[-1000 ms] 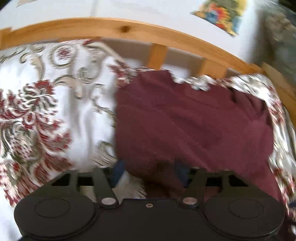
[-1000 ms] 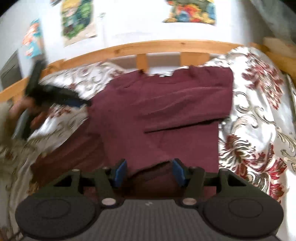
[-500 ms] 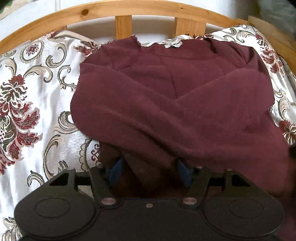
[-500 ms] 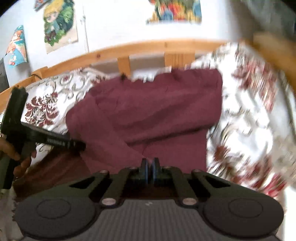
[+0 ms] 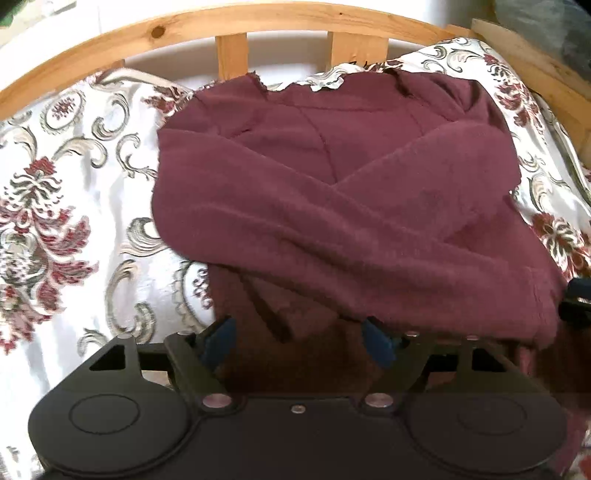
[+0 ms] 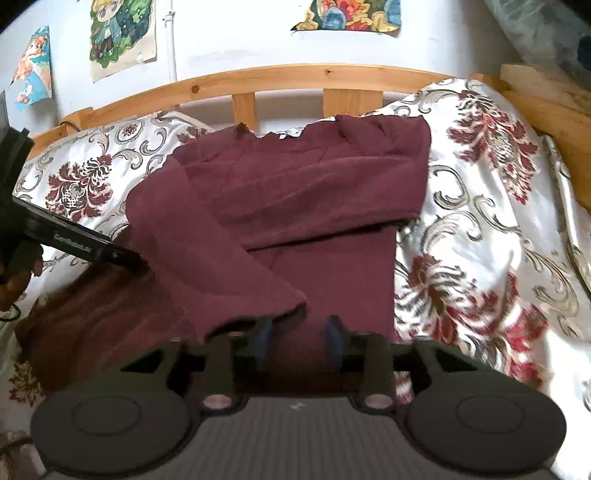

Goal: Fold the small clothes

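Bedding, a white bedspread with red floral print (image 6: 476,236), is spread below a curved pine headboard (image 6: 280,75) and cartoon posters (image 6: 122,33). A maroon knit sweater (image 6: 295,206) is laid centrally, neckline toward twelve o'clock, sleeves crossed. The left gripper (image 5: 299,341) and right gripper (image 6: 298,338) are spread apart over its hem; nothing is pinched.

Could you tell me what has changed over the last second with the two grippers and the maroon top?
The right gripper pinched shut half a second ago and has now opened again, letting go. The left sleeve that lay out sideways now lies folded across the maroon top. The left gripper stayed open throughout. The top remains on the flowered bedspread by the wooden rail.
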`<act>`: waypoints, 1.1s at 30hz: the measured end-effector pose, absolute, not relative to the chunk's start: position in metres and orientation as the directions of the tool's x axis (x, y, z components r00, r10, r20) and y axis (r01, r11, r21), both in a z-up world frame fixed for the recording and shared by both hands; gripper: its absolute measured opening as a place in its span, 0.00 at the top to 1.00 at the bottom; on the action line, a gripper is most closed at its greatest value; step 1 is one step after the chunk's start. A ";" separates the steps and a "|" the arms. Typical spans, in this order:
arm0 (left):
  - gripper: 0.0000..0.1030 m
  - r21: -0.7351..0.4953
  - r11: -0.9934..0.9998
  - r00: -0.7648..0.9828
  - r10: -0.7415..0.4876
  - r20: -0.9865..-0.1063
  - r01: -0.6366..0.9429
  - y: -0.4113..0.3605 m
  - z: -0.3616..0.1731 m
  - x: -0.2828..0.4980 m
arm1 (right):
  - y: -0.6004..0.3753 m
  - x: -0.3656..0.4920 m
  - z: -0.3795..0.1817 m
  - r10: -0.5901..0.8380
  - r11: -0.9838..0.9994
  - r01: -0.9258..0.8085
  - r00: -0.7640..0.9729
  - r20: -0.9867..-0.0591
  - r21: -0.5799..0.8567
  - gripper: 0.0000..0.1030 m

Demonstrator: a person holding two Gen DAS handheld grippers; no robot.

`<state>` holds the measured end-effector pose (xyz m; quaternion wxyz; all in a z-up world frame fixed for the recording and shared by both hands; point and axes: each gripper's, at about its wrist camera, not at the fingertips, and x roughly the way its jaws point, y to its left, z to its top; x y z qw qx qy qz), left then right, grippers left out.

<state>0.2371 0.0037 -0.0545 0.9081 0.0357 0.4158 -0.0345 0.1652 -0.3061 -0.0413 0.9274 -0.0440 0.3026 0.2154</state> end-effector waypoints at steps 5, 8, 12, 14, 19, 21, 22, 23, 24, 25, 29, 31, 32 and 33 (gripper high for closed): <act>0.05 0.026 0.993 0.673 -0.061 -0.738 0.118 0.017 -0.029 0.202 | -0.318 0.139 -0.029 0.377 0.898 -0.438 0.718 -0.585 0.042 0.35; 0.04 0.039 0.989 0.658 -0.064 -0.750 0.142 0.024 -0.015 0.177 | -0.324 0.120 -0.019 0.384 0.893 -0.449 0.721 -0.576 0.034 0.20; 0.02 0.064 0.981 0.648 -0.071 -0.758 0.183 0.029 -0.007 0.143 | -0.326 0.096 -0.010 0.380 0.892 -0.451 0.726 -0.574 0.021 0.10; 0.01 0.081 0.975 0.651 -0.074 -0.756 0.206 0.030 -0.007 0.129 | -0.323 0.085 -0.009 0.380 0.887 -0.461 0.716 -0.586 0.012 0.06; 0.01 0.136 0.946 0.673 -0.103 -0.732 0.293 0.022 -0.019 0.098 | -0.312 0.069 -0.015 0.368 0.874 -0.485 0.688 -0.625 -0.019 0.01; 0.01 0.185 0.924 0.680 -0.102 -0.727 0.335 0.015 -0.029 0.089 | -0.305 0.066 -0.020 0.359 0.869 -0.493 0.678 -0.641 -0.036 0.01; 0.01 0.205 0.914 0.680 -0.098 -0.726 0.350 0.012 -0.034 0.087 | -0.301 0.065 -0.023 0.351 0.865 -0.499 0.673 -0.651 -0.050 0.01; 0.01 0.226 0.903 0.678 -0.093 -0.729 0.366 0.008 -0.039 0.085 | -0.297 0.065 -0.025 0.341 0.861 -0.504 0.671 -0.659 -0.067 0.01; 0.01 0.247 0.890 0.676 -0.088 -0.732 0.384 0.005 -0.044 0.084 | -0.294 0.065 -0.027 0.333 0.858 -0.507 0.670 -0.664 -0.082 0.01; 0.01 0.262 0.880 0.674 -0.084 -0.734 0.395 0.003 -0.047 0.083 | -0.290 0.064 -0.031 0.320 0.851 -0.514 0.668 -0.672 -0.106 0.01; 0.01 0.300 0.858 0.662 -0.060 -0.747 0.416 -0.003 -0.061 0.085 | -0.276 0.062 -0.045 0.299 0.820 -0.548 0.658 -0.691 -0.167 0.00; 0.01 0.313 0.853 0.653 -0.042 -0.757 0.417 -0.004 -0.068 0.088 | -0.267 0.059 -0.053 0.274 0.800 -0.557 0.669 -0.691 -0.223 0.00; 0.01 0.316 0.851 0.650 -0.038 -0.759 0.419 -0.005 -0.070 0.089 | -0.263 0.058 -0.056 0.259 0.791 -0.557 0.679 -0.687 -0.253 0.00; 0.01 0.317 0.849 0.645 -0.037 -0.763 0.423 -0.005 -0.073 0.090 | -0.259 0.057 -0.059 0.250 0.785 -0.556 0.689 -0.680 -0.275 0.00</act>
